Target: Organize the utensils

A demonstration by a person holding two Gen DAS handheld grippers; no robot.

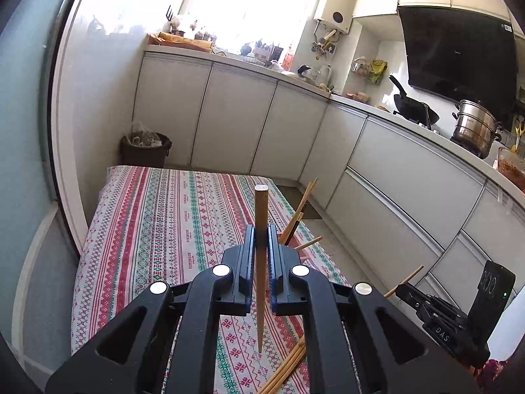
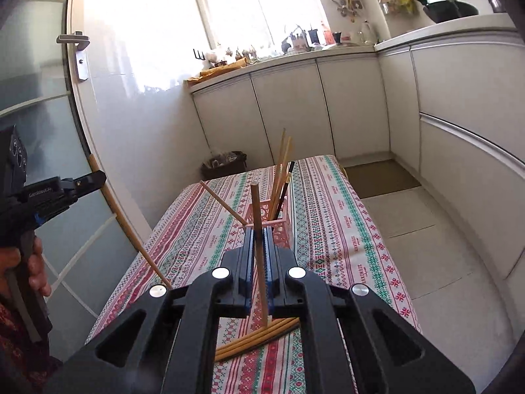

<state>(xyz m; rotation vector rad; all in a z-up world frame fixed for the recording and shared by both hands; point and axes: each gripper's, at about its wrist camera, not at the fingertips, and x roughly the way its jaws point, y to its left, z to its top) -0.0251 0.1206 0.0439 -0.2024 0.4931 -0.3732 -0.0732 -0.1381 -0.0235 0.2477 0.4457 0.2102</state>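
Note:
My left gripper (image 1: 261,238) is shut on a brown wooden chopstick (image 1: 261,210) that stands upright above the striped tablecloth (image 1: 164,223). My right gripper (image 2: 259,241) is shut on a pale wooden chopstick (image 2: 256,210), also upright, just in front of a pink lattice holder (image 2: 282,220). The holder has several chopsticks (image 2: 282,164) standing in it, one of them dark. Loose chopsticks lie on the cloth below each gripper, in the left wrist view (image 1: 285,367) and the right wrist view (image 2: 259,335). The left gripper with its chopstick (image 2: 128,226) shows at the left of the right wrist view.
White kitchen cabinets (image 1: 236,121) run along the far side and right. A dark bin (image 1: 146,149) stands beyond the table's far end. A pot (image 1: 475,128) and a pan (image 1: 413,105) sit on the counter at the right. A glass door (image 2: 49,131) is on the left.

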